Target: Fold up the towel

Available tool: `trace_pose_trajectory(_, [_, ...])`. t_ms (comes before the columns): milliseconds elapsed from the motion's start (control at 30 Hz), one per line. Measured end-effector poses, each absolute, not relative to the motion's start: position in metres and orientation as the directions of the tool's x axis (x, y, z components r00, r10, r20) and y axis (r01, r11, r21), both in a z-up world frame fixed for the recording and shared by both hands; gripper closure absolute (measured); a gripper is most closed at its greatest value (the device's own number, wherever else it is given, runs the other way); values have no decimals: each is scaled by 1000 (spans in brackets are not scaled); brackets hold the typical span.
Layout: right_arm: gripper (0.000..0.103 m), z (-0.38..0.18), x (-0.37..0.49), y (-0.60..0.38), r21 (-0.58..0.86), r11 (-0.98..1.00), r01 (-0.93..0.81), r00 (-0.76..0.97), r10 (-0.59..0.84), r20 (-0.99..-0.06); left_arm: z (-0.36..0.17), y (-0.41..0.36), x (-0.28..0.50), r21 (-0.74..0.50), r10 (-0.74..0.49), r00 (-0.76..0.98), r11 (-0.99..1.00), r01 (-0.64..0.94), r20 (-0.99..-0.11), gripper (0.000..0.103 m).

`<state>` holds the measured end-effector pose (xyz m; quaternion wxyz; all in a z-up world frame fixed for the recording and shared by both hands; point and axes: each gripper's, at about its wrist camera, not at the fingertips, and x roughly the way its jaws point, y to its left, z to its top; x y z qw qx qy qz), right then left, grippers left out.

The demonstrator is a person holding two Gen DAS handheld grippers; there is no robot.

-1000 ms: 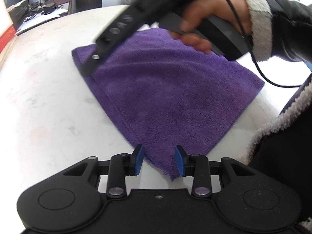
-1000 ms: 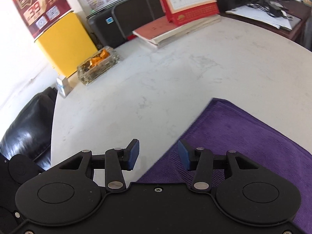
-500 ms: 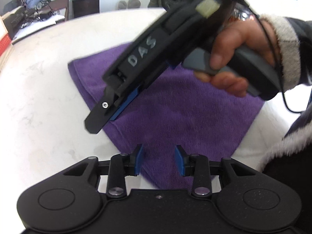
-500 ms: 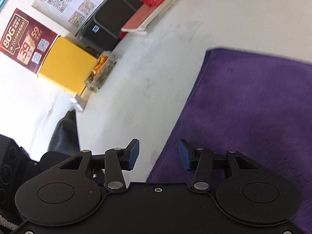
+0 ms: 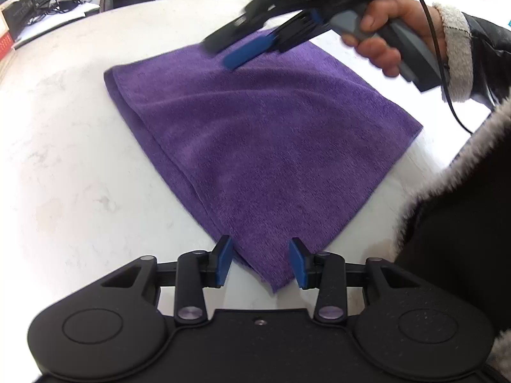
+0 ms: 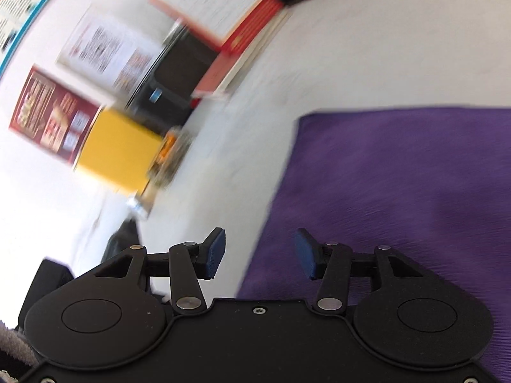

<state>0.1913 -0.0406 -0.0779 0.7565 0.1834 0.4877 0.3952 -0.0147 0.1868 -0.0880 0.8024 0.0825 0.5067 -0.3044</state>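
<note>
A purple towel (image 5: 271,146) lies folded flat on the white table (image 5: 64,159), one corner pointing toward me. My left gripper (image 5: 260,261) hovers over that near corner, which shows between its blue pads (image 5: 223,261) without being pressed; the jaws are opening. Held by a hand (image 5: 383,38), my right gripper (image 5: 220,52) hangs above the towel's far edge. In the right wrist view, blurred by motion, the right gripper (image 6: 260,252) straddles the towel's (image 6: 399,191) edge from above with nothing between its pads; its jaws are opening too.
A dark sleeve with a fleece cuff (image 5: 453,223) fills the right side. Beyond the table edge stand a yellow box (image 6: 118,153), a glass dish (image 6: 169,156), a black printer (image 6: 179,73) and a red desk calendar (image 6: 236,41).
The right gripper swung from the towel's left corner across to its far edge and rolled over. Both grippers' jaws stand slightly wider. The left gripper stayed at the near corner.
</note>
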Motion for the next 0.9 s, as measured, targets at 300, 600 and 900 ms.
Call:
trace_pose_trajectory(300, [55, -77, 188, -86, 541, 734, -411, 356, 675, -646, -68, 206, 28, -212, -398, 446, 887, 411, -802, 68])
trace_pose_trajectory(600, [55, -66, 195, -47, 298, 768, -567, 426, 583, -692, -71, 204, 114, -247, -329, 519, 943, 221, -789, 76])
trace_pose_trajectory(900, [55, -61, 202, -27, 227, 731, -643, 426, 588, -688, -83, 204, 112, -258, -357, 447, 928, 267, -820, 76])
